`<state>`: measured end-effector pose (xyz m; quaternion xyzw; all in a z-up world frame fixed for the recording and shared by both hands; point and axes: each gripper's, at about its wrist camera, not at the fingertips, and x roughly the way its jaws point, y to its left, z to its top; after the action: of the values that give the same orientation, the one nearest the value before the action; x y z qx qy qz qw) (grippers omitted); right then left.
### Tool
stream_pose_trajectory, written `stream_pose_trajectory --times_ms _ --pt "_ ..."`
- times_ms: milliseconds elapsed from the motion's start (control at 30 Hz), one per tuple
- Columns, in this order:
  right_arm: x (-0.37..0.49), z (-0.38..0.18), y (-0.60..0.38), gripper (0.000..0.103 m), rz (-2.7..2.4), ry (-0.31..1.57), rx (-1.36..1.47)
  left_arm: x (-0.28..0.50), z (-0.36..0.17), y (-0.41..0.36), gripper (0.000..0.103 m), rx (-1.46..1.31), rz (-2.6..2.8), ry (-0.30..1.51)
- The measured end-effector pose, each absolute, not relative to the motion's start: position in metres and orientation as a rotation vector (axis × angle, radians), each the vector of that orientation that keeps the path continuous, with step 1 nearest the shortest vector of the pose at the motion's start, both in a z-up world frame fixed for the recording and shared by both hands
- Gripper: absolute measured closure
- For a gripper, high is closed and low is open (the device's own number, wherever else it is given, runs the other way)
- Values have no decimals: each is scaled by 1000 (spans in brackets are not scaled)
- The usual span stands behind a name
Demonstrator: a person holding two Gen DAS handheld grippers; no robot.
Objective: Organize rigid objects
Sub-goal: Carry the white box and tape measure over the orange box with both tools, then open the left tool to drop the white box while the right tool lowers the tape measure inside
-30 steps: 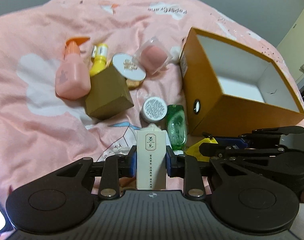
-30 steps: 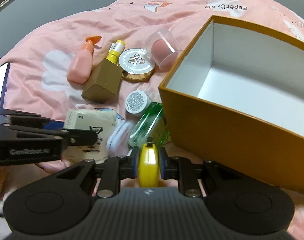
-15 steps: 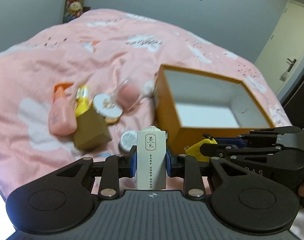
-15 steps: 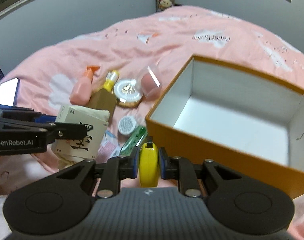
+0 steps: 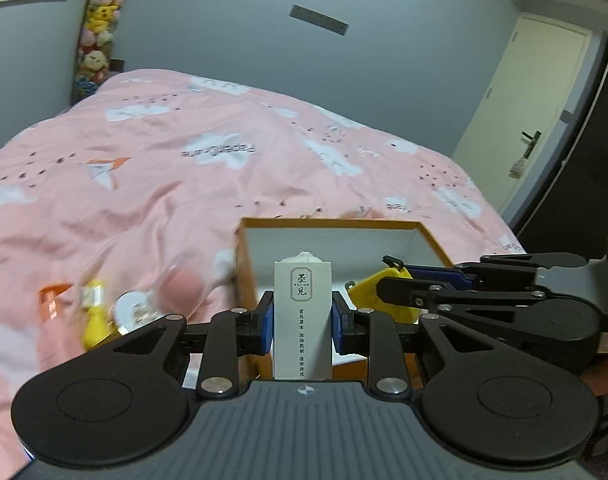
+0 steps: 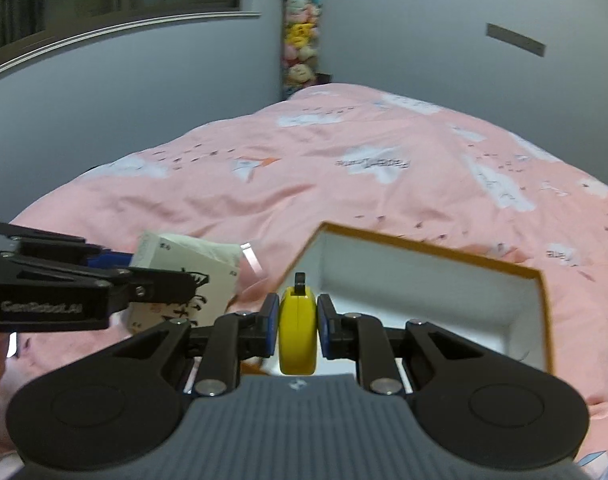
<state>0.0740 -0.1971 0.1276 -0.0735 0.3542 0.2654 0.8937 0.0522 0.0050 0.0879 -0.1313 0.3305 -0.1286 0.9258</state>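
My left gripper (image 5: 302,318) is shut on a tall white carton (image 5: 302,320) with black characters, held upright in the air before the open orange box (image 5: 331,226). My right gripper (image 6: 298,322) is shut on a thin yellow disc-shaped item (image 6: 298,330) with a black clip on top, just short of the orange box (image 6: 435,256), whose white inside shows nothing. In the left wrist view the right gripper (image 5: 367,286) comes in from the right with the yellow item (image 5: 377,290). In the right wrist view the left gripper (image 6: 160,280) carries the white carton (image 6: 184,276) at the left.
On the pink bedspread (image 5: 164,184) left of the box lie, blurred, a yellow tube (image 5: 94,312), a round white compact (image 5: 134,308), a pink puff in a clear case (image 5: 182,284) and an orange-capped bottle (image 5: 50,300). Grey walls, a door (image 5: 543,120) and stacked plush toys (image 6: 302,36) stand behind.
Both grippers have risen and tilted up with their items still gripped. The objects on the bed have dropped low in view, and the walls, door and plush toys have come into sight.
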Motion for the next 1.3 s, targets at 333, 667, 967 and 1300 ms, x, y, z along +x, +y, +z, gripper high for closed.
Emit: stream_pose_trajectory --times_ms 333,667,967,1300 --pt "131 98 -228 84 370 830 -97 128 45 -39 73 -265 -383 858" --pt "157 55 -249 84 307 956 -21 153 35 -79 72 -117 -462 888" --pt "169 44 -259 85 297 991 -15 181 -3 -88 73 -95 -436 1083" --pt "174 36 -255 85 315 1015 -16 187 -22 -84 71 -27 -324 1194"
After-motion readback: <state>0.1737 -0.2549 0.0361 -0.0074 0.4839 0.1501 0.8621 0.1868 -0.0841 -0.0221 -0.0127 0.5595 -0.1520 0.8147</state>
